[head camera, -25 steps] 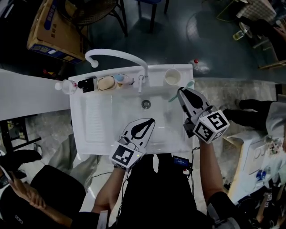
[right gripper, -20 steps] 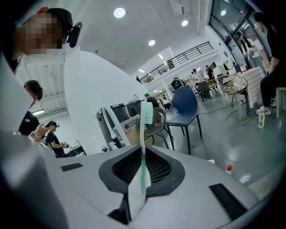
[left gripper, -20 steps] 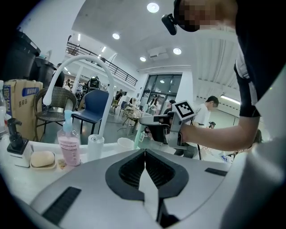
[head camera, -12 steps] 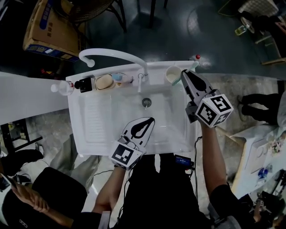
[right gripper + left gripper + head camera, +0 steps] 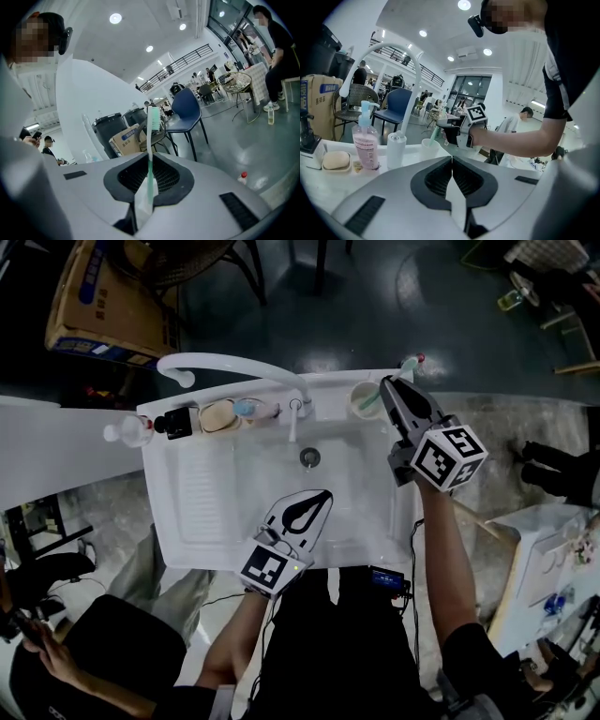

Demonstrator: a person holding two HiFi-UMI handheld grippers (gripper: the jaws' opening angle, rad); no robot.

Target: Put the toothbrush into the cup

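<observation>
We see a white sink (image 5: 225, 507) with a curved faucet (image 5: 234, 365), and most of the containers stand along its back ledge. The cup (image 5: 425, 148) is white and sits at the right end of that ledge. The right tool (image 5: 386, 382) hovers just beside it, clamped on the green toothbrush (image 5: 150, 159). The toothbrush stands nearly upright between the pads, bristles on top. Its lower end hangs at the cup's mouth, though we cannot tell how far inside it reaches or whether it touches the cup. We see nothing else in the cup.

Left of the cup along the ledge stands a small white can (image 5: 396, 150) with its top closed. Next to it is a clear pump bottle (image 5: 365, 146) holding pink liquid, then a soap dish (image 5: 318, 165) carrying a beige bar of soap (image 5: 336, 161). A clear bottle (image 5: 127, 430) lies at the sink's far left corner, and its contents are too small for us to judge.

The left tool (image 5: 452, 159) hangs over the front of the basin, its jaws together with nothing between them.

On the floor beyond the sink we see a cardboard box (image 5: 89, 301) and a small red-capped bottle (image 5: 242, 177)
</observation>
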